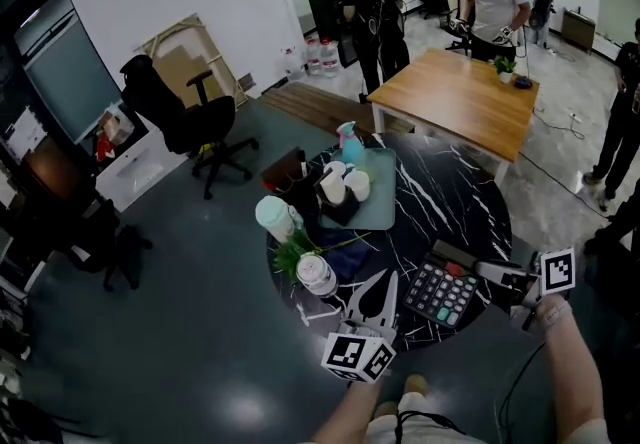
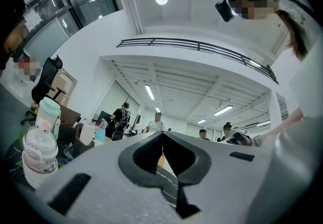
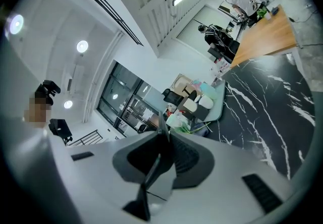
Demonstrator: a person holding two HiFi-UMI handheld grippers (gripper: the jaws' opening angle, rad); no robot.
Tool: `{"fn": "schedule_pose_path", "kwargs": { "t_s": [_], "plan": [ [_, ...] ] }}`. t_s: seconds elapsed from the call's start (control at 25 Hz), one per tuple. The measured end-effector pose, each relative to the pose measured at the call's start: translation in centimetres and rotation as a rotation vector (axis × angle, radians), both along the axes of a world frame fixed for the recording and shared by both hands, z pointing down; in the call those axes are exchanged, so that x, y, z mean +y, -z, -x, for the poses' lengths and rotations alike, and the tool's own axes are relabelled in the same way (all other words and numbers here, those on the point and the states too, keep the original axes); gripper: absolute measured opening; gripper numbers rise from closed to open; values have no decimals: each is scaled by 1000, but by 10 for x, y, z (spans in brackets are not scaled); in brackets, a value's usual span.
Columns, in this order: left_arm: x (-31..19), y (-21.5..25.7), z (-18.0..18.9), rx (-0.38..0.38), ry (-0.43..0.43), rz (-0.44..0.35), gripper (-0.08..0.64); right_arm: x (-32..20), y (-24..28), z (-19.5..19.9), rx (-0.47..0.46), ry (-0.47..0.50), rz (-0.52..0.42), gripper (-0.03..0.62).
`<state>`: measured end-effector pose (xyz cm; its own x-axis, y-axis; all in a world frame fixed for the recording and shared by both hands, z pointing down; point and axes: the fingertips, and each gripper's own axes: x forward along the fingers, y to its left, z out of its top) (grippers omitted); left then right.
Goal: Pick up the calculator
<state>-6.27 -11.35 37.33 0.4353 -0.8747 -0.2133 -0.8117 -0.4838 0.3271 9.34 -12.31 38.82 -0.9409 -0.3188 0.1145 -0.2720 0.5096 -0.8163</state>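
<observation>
A black calculator (image 1: 440, 294) with grey and teal keys is at the front right of the round black marble table (image 1: 450, 202). My right gripper (image 1: 484, 278) comes in from the right and is shut on the calculator's right end, holding it slightly tilted. In the right gripper view the calculator (image 3: 160, 156) shows edge-on as a thin dark plate between the jaws of the right gripper (image 3: 164, 134). My left gripper (image 1: 380, 284) rests just left of the calculator, apart from it. In the left gripper view its tips (image 2: 162, 136) meet with nothing between them.
A grey tray (image 1: 385, 207) with paper cups (image 1: 333, 187) and a teal spray bottle (image 1: 350, 142) sits at the table's back. A mint lidded cup (image 1: 275, 217) and a clear bottle (image 1: 316, 274) stand at the left. Beyond are a wooden table (image 1: 460, 97), an office chair (image 1: 185, 117) and several people.
</observation>
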Motion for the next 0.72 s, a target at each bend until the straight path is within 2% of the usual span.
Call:
{"fn": "schedule_pose_path", "kwargs": {
  "t_s": [0.24,0.72],
  "plan": [
    [5,-1,5,-3,15,15,8,3,2,9,1,30,-30,60],
    [4,-11,9,0,5,32,8,3,-4,14,-9,6,-21,60]
  ]
}}
